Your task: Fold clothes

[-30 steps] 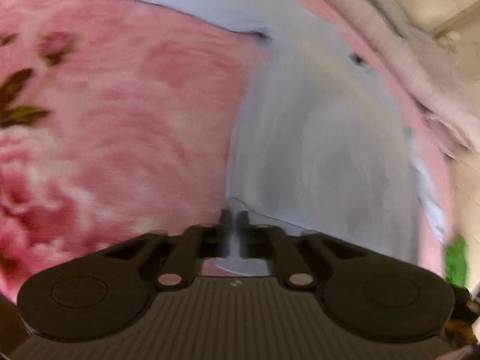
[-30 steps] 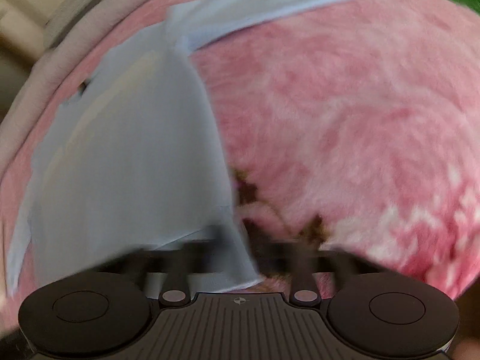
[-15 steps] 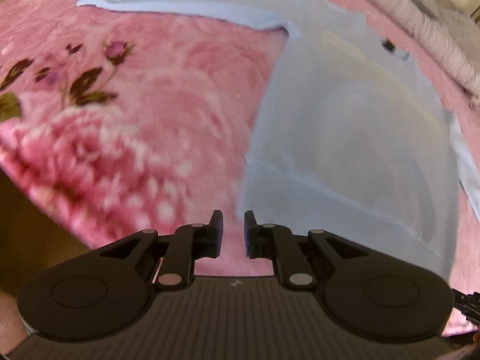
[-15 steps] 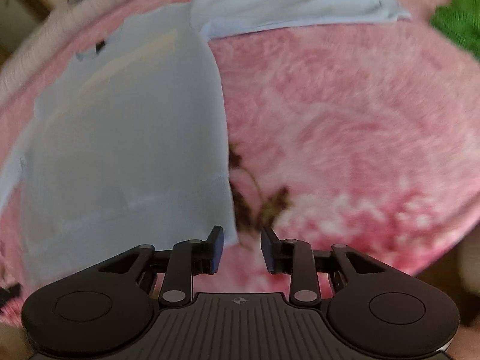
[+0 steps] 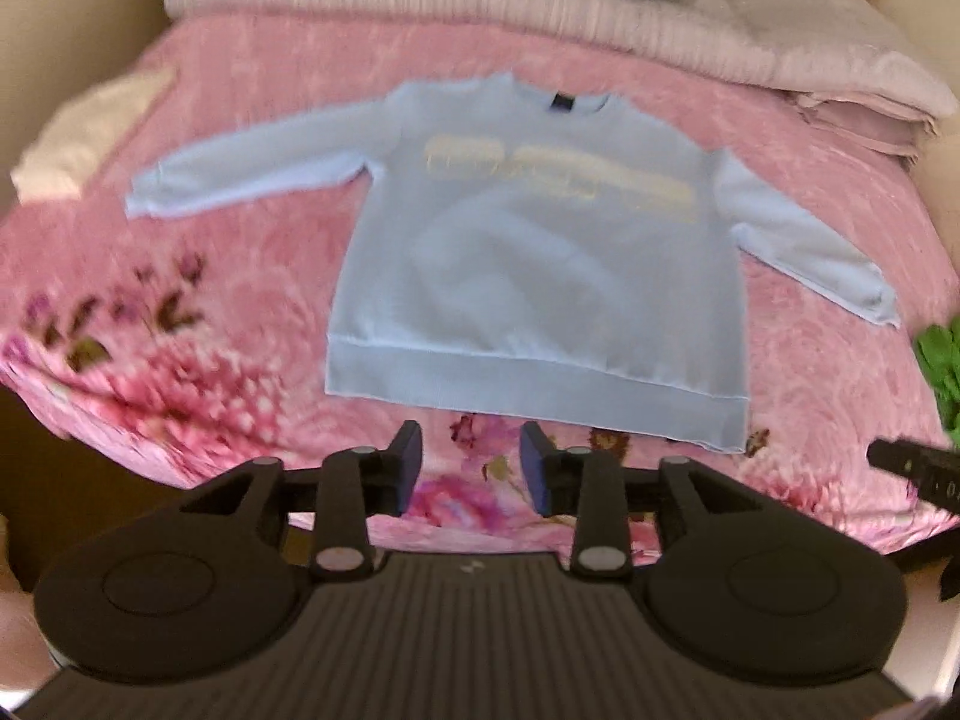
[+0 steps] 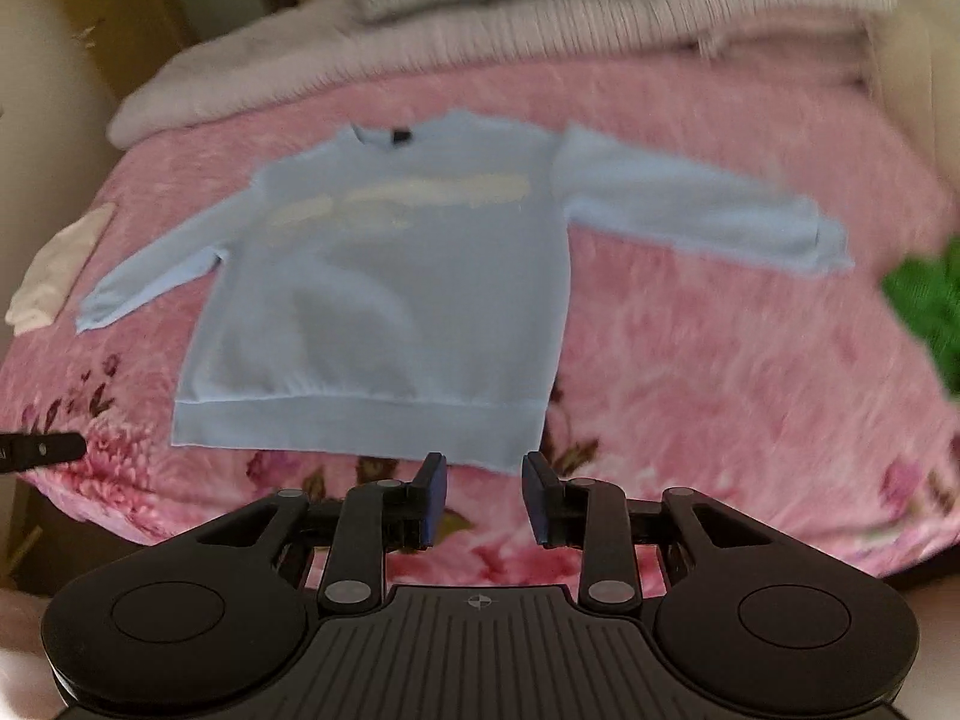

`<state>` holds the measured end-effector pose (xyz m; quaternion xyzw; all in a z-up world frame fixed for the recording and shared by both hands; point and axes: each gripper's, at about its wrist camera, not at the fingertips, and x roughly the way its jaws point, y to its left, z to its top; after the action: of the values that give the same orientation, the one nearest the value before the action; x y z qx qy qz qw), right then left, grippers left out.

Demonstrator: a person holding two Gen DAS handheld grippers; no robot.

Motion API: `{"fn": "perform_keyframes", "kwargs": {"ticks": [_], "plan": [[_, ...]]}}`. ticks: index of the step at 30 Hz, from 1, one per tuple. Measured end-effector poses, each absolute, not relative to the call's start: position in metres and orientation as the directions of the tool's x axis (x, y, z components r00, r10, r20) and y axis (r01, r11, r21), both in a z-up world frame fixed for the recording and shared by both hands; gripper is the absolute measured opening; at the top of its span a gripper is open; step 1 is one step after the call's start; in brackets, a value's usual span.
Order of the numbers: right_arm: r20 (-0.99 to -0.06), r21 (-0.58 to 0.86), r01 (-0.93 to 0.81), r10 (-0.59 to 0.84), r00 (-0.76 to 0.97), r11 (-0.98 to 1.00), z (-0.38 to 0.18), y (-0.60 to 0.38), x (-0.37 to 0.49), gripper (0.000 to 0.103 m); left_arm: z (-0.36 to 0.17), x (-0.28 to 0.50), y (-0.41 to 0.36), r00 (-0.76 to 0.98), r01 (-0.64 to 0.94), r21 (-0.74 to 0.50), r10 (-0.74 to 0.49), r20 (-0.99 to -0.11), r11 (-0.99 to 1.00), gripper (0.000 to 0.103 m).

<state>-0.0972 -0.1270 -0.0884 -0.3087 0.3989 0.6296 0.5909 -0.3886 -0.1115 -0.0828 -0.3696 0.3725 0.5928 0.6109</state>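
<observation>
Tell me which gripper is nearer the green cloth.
Right. The right gripper hovers off the sweatshirt's hem corner on the side where the green cloth lies. The left gripper is off the hem's other end, farther away.

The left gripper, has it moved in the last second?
Yes. The left gripper has let go of the blue sweatshirt hem and backed away toward the near edge of the pink blanket, now open.

Two wrist views, both facing the bed from its near edge.

Left view looks forward over its gripper point(image 5: 471, 461) at the sweater point(image 5: 540, 276), standing near the hem's middle. Right view, over its gripper point(image 6: 483, 489), stands toward the hem's right corner. Both share the sweater point(image 6: 384, 300), pink blanket point(image 5: 252, 276) and green cloth point(image 6: 924, 300).
</observation>
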Motion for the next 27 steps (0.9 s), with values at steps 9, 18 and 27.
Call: {"fn": "perform_keyframes", "kwargs": {"ticks": [9, 18, 27], "plan": [[-0.870, 0.159, -0.987, 0.474, -0.132, 0.017, -0.074, -0.150, -0.090, 0.032, -0.059, -0.363, -0.141, -0.009, -0.997, 0.041, 0.432, -0.902, 0.066, 0.036], [-0.889, 0.197, -0.979, 0.433, -0.152, 0.061, -0.068, -0.166, -0.085, 0.032, -0.055, -0.369, -0.152, -0.014, -0.998, 0.037, 0.417, -0.909, 0.047, 0.036], [-0.907, 0.172, -0.979, 0.406, -0.113, 0.112, -0.068, -0.177, -0.080, 0.032, -0.054, -0.368, -0.162, -0.012, -0.997, 0.040, 0.407, -0.913, 0.062, 0.036]]}}
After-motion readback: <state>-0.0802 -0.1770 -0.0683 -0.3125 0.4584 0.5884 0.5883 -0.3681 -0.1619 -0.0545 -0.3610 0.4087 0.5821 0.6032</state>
